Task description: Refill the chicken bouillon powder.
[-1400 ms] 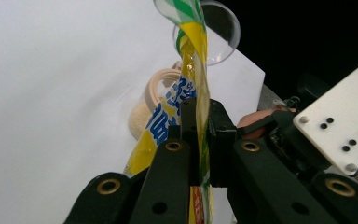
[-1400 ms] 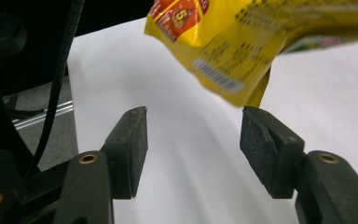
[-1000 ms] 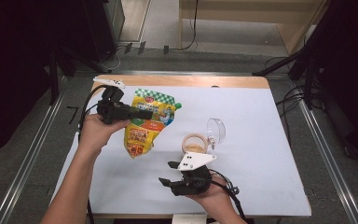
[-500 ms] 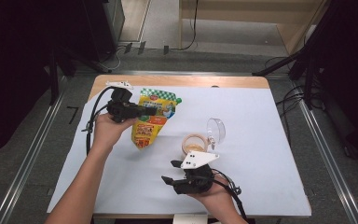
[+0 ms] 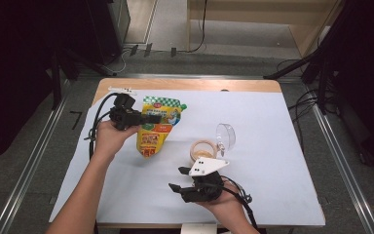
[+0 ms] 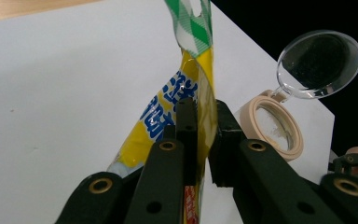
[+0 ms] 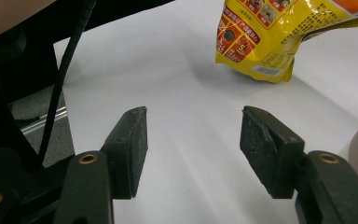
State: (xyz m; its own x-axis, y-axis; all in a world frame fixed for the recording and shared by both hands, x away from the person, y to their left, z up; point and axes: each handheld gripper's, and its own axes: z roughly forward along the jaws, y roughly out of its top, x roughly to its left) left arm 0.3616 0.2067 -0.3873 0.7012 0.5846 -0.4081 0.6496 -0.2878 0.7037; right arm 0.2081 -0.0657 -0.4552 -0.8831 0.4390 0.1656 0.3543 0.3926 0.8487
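A yellow snack pouch (image 5: pixel 158 129) with a green-and-white top hangs upright at the table's back left. My left gripper (image 5: pixel 151 118) is shut on its upper part. In the left gripper view the pads (image 6: pixel 186 126) pinch the pouch (image 6: pixel 200 79); the jaws have just eased open slightly and the film is still pressed between them. The pouch's lower corner (image 7: pixel 270 32) is at or just above the white sheet. My right gripper (image 5: pixel 177 179) stands open near the front edge, with nothing between its fingers (image 7: pixel 193 135).
A tan-rimmed round jar (image 5: pixel 202 148) with a clear hinged lid (image 5: pixel 226 134) swung open stands just behind the right gripper. The white sheet (image 5: pixel 282 146) covers most of the wooden table. Floor rails and cables run along both sides.
The left hand has lowered the pouch toward the table, so it looks smaller and more upright. The right gripper has stayed where it was.
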